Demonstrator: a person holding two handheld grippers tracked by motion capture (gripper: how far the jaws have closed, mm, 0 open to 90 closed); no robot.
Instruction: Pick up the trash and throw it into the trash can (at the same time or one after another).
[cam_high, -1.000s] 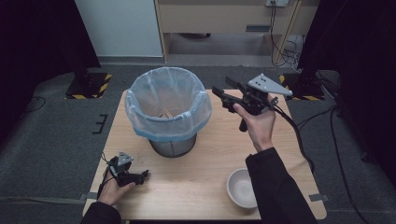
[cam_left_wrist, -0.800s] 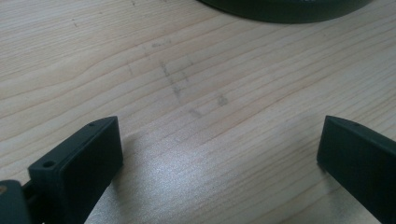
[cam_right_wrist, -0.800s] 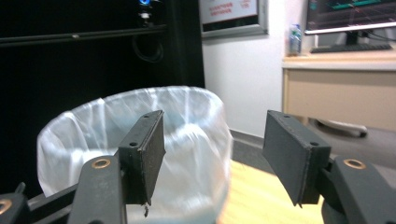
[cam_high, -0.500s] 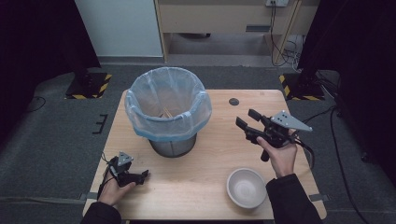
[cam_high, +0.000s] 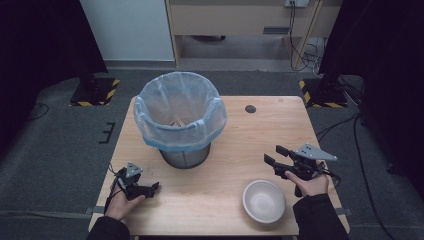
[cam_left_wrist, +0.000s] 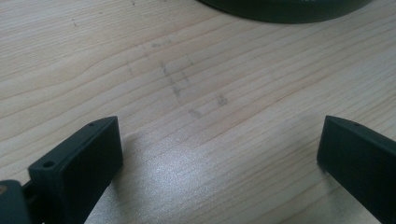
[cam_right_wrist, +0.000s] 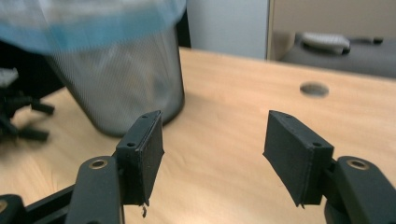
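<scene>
A wire-mesh bin (cam_high: 181, 117) lined with a pale blue bag stands on the wooden table (cam_high: 235, 140), left of centre. A white bowl (cam_high: 264, 201), with nothing in it, sits near the front edge on the right. My right gripper (cam_high: 274, 154) hovers low just behind and right of the bowl, pointing left toward the bin. Its jaws are open with nothing between them in the right gripper view (cam_right_wrist: 212, 154), where the bin (cam_right_wrist: 126, 84) lies ahead. My left gripper (cam_high: 155, 186) rests at the front left corner, open over bare wood (cam_left_wrist: 219, 154).
A small dark round hole (cam_high: 250, 109) marks the table's far right part. The bin's dark base (cam_left_wrist: 280, 7) is just ahead of the left jaws. Dark floor, cables and black stands surround the table. Bare wood lies between the bin and the bowl.
My right hand has come down from beside the bin's rim and back toward the near right, ending low by the bowl. The left hand has stayed put.
</scene>
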